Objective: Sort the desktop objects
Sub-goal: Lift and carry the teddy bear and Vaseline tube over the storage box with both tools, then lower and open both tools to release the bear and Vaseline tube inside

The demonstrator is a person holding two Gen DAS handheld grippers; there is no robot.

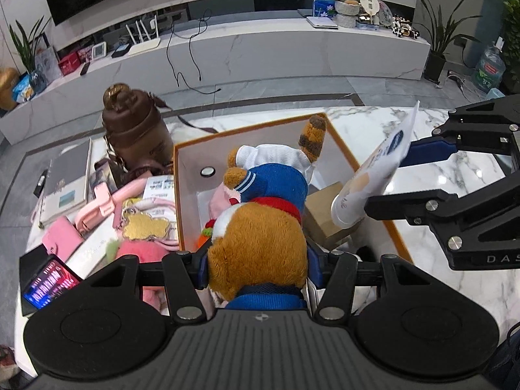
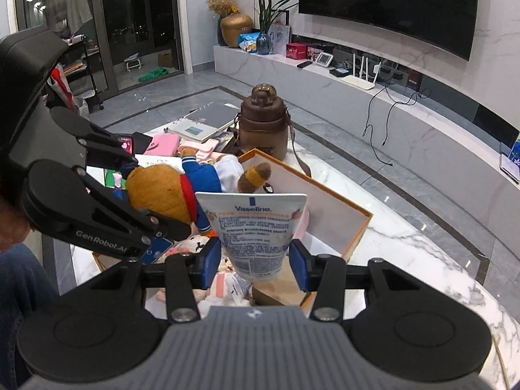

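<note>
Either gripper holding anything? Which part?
Left gripper clamps the plush toy by its head; right gripper pinches the Vaseline tube near its cap end.

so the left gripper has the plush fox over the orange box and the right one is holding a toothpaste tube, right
Not quite. The right gripper holds a Vaseline lotion tube, not toothpaste; the label reads clearly in the right wrist view. The rest stands: the left gripper has the plush fox over the orange box.

Marble wall behind a dark television [image 2: 390,3] — long white console [image 1: 260,42], grey tiled floor [image 2: 182,87].
</note>
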